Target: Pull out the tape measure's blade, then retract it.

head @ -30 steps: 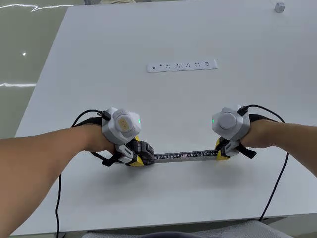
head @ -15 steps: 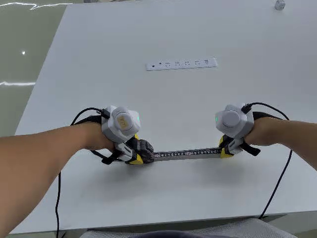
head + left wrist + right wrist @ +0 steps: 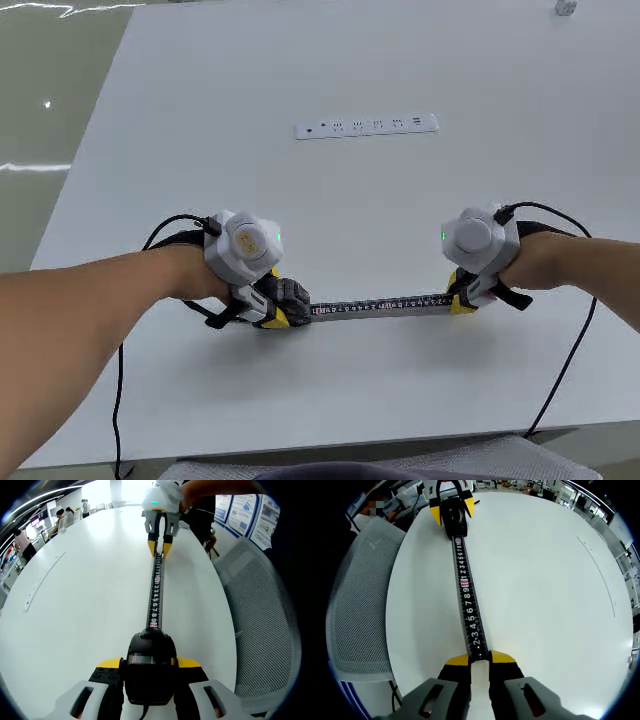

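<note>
A black tape measure case (image 3: 290,299) rests on the white table (image 3: 360,200), and my left gripper (image 3: 272,316) is shut on it; its yellow-tipped jaws flank the case (image 3: 151,662) in the left gripper view. The blade (image 3: 378,306) runs out flat to the right, numbers showing (image 3: 466,597). My right gripper (image 3: 462,302) is shut on the blade's end (image 3: 478,656), with the far case (image 3: 453,517) ahead of it. The right gripper (image 3: 160,542) appears at the far end of the blade (image 3: 156,590) in the left gripper view.
A white power strip (image 3: 366,126) lies across the middle of the table. A small grey object (image 3: 565,7) sits at the far right corner. Black cables (image 3: 560,375) trail from both grippers. A mesh chair (image 3: 260,610) stands at the table's near edge.
My right gripper has moved right with the blade's end, so more blade is out. The left gripper and the case have stayed put.
</note>
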Tool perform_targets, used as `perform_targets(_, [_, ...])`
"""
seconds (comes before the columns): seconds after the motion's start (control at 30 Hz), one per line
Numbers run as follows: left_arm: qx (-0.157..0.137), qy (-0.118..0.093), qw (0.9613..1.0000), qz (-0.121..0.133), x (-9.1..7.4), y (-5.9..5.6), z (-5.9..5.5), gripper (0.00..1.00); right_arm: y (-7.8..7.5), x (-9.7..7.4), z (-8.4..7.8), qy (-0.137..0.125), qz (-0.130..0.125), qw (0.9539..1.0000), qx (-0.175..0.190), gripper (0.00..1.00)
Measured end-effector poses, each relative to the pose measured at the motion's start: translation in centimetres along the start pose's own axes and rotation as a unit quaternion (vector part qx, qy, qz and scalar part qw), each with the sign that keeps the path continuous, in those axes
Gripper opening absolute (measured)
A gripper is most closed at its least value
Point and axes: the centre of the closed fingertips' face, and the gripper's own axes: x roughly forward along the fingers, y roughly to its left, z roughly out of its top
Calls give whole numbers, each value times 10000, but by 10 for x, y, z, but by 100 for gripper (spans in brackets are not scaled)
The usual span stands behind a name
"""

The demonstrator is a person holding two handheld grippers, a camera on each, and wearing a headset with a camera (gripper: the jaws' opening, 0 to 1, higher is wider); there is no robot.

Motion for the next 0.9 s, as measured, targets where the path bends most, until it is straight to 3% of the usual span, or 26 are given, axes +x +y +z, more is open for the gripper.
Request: perform_targets(0.9, [-3, -5, 10000, 12, -4, -6, 3, 35, 2, -7, -9, 56, 6, 9999, 94, 11])
